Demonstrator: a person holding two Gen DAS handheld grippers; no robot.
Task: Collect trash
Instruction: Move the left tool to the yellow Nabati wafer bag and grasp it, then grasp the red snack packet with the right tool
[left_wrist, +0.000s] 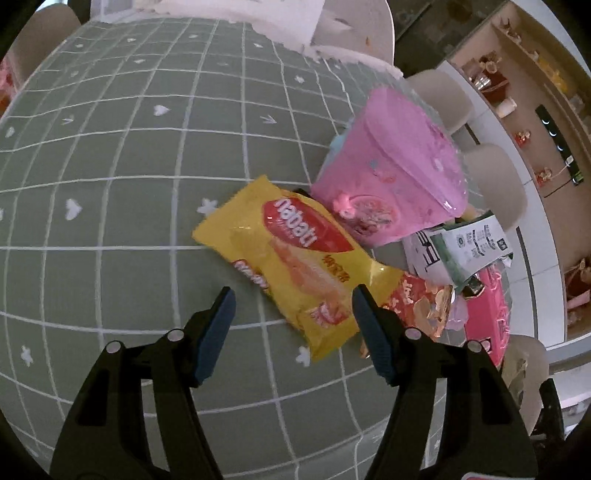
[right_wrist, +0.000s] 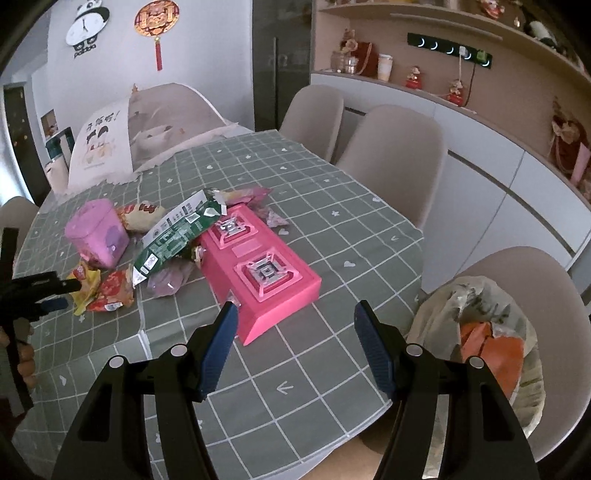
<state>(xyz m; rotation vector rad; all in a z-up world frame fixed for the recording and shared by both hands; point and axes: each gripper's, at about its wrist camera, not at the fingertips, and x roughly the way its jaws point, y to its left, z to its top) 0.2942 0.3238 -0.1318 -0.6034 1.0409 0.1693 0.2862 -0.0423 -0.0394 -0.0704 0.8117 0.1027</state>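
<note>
Left gripper (left_wrist: 293, 295) spread wide, empty, over yellow wafer pack (left_wrist: 291, 262) | right gripper (right_wrist: 295, 308) spread, empty, just short of pink box (right_wrist: 258, 273) | pink tub (left_wrist: 391, 166), green-white carton (right_wrist: 177, 232) beside pack on checked tablecloth (left_wrist: 129, 184)

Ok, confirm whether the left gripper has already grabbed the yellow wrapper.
No, the left gripper stands open above the yellow wrapper, pads not pressing it.

A home dining room — checked tablecloth (right_wrist: 332, 221), beige chairs (right_wrist: 395, 155), a panda clock (right_wrist: 86, 27), ornament-filled sideboard shelves (right_wrist: 461, 85).
</note>
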